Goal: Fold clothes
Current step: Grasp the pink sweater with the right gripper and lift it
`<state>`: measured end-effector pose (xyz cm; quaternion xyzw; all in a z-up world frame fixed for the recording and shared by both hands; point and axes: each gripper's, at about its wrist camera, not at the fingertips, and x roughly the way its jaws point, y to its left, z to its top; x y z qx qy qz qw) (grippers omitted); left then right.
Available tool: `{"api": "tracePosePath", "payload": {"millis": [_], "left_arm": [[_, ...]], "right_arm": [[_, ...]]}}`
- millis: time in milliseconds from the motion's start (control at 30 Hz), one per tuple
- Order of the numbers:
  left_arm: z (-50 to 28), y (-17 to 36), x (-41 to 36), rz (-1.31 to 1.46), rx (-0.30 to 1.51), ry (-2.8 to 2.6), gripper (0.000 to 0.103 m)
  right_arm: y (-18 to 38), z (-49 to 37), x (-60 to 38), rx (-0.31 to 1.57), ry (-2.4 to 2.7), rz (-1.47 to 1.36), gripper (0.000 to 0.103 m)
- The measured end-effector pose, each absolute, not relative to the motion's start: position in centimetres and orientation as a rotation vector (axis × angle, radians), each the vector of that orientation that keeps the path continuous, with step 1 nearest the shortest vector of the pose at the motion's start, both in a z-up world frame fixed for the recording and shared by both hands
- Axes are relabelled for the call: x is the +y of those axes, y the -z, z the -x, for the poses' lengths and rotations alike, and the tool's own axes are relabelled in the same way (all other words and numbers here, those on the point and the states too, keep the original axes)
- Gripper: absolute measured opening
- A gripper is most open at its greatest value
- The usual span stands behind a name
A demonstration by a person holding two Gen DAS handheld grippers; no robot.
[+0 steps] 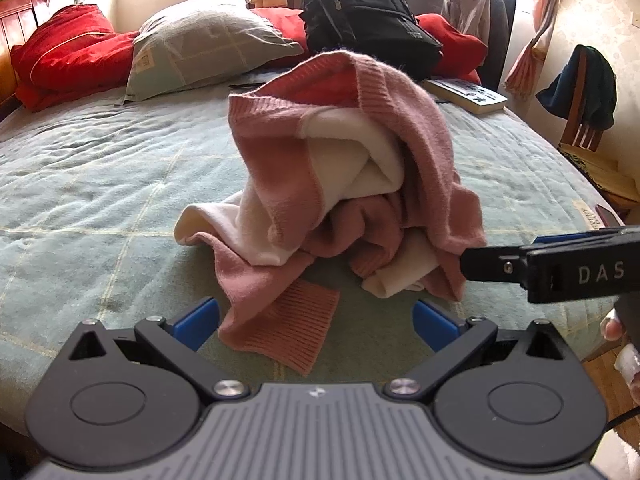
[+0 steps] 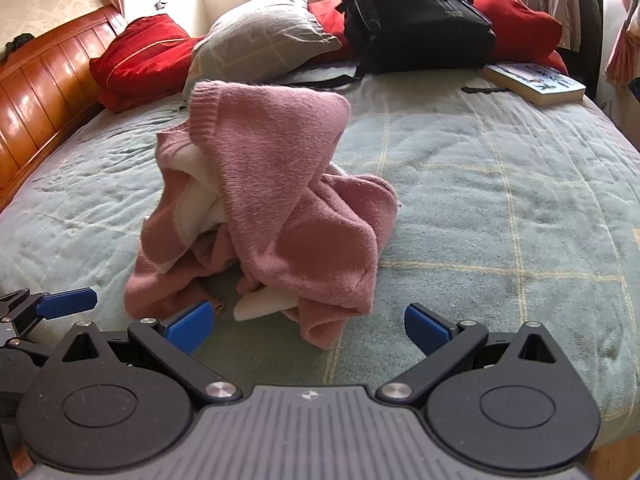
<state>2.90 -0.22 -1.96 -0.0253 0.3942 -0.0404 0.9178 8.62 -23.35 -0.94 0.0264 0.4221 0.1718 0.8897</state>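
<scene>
A pink and white knitted sweater [image 1: 336,176] lies crumpled in a heap on the green checked bed cover [image 1: 100,184]. One ribbed pink cuff [image 1: 296,328] spreads toward my left gripper [image 1: 316,324], which stands open just in front of the heap with nothing between its blue pads. In the right wrist view the same sweater [image 2: 272,208] sits ahead of my right gripper [image 2: 308,324], also open and empty. The right gripper shows from the side at the right edge of the left wrist view, its fingertips [image 1: 476,262] beside the sweater's right side.
At the head of the bed lie a grey-green pillow [image 1: 208,48], red bedding [image 1: 68,52], a black backpack [image 1: 368,12] and a book [image 1: 468,92]. A wooden headboard [image 2: 36,92] runs along the left. A chair with dark clothes [image 1: 580,96] stands to the right.
</scene>
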Motion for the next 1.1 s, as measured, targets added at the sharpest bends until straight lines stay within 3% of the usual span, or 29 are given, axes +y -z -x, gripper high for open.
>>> {"api": "tracePosePath", "payload": {"millis": [1100], "left_arm": [[-9.6,3.7,2.7,0.009,0.782,0.04,0.102]], "right_arm": [[2.5,-14.5,-22.1,0.805,-0.429,0.12,0.103]]}}
